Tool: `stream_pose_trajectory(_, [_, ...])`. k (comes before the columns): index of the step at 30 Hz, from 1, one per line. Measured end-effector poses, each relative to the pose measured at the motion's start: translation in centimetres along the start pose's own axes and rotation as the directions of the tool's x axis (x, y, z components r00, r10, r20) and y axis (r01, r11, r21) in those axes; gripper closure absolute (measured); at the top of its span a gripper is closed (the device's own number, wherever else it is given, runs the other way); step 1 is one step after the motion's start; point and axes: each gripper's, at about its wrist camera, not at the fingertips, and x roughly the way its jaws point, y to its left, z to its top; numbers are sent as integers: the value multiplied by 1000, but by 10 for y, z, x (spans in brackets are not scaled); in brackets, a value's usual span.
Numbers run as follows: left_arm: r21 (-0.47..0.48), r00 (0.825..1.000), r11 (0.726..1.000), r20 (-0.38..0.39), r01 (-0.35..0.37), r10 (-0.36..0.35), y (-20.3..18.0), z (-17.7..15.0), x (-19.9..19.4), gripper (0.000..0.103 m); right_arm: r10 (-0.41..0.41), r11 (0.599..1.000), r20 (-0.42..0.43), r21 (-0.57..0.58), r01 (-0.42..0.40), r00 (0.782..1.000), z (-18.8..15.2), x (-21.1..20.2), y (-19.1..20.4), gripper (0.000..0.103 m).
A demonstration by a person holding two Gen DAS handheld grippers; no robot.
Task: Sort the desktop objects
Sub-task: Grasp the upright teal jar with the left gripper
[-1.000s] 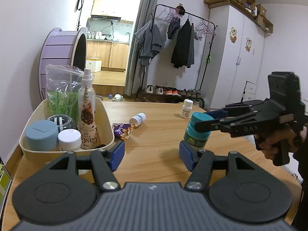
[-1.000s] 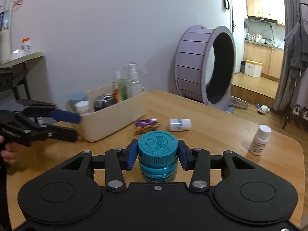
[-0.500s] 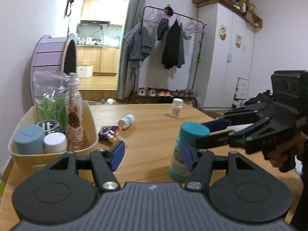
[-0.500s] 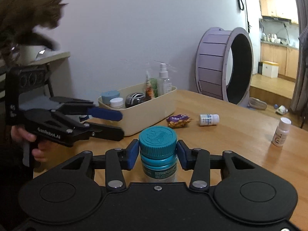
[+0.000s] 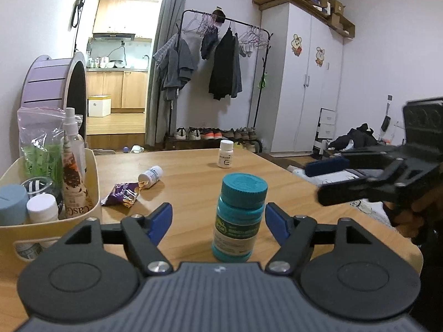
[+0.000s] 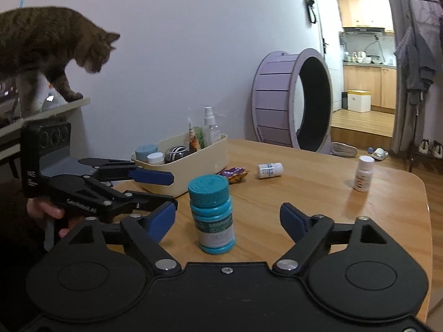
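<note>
Since the earlier frame the right gripper (image 6: 227, 220) has let go of the teal bottle (image 5: 240, 215): jaws then clamped on the cap, now spread wide and clear of it. The bottle stands upright on the wooden table (image 5: 193, 166), between the parted fingers of the left gripper (image 5: 218, 220), which touch nothing.

Step in hand, as judged: handover, the left takes the bottle to the cream bin (image 5: 92, 193).
- Close on the body below the cap, centred, so it does not tip.
- Lift straight before swinging left; the snack packet (image 5: 123, 193) lies on the way.
- The bin is crowded; the free space in it cannot be judged from here.
- A cat (image 6: 49, 44) stands on the shelf nearby: a possible disturbance.
</note>
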Motion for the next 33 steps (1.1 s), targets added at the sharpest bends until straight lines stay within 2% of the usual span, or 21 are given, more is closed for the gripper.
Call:
stream_pose_trajectory(2, [-6, 1000, 1000, 8, -1, 1, 2, 0, 1, 30, -1, 1000, 10, 13, 1, 1000, -3, -6, 1, 8])
stream_pose_trajectory(7, [-24, 1000, 1000, 10, -5, 5, 4, 2, 5, 30, 8, 1000, 23, 15, -8, 1000, -8, -11, 7, 0])
stream_pose_trajectory(15, [-26, 1000, 1000, -14, 2, -2, -6, 7, 22, 30, 6, 999, 37, 33, -7, 999, -5, -14, 5, 0])
stream_pose_trajectory(24, [16, 1000, 1000, -12, 0, 0, -16, 11, 33, 32, -4, 999, 73, 35, 2, 997, -3, -24, 3, 0])
stream_pose_trajectory(27, [37, 1000, 999, -21, 10, -10, -21, 9, 37, 39, -9, 999, 78, 35, 6, 997, -3, -24, 3, 0])
stream_pose_trajectory(28, [45, 1000, 999, -23, 10, -9, -23, 9, 38, 52, -11, 999, 81, 36, 8, 997, -2, -24, 3, 0])
stream_pose_trajectory(29, [54, 1000, 999, -24, 9, -8, -24, 9, 38, 58, -13, 999, 84, 39, 9, 996, -2, -24, 3, 0])
stream_pose_trajectory(33, [60, 1000, 998, -19, -1, 2, -26, 8, 36, 58, -15, 999, 101, 51, 10, 995, 0, -26, 1, 0])
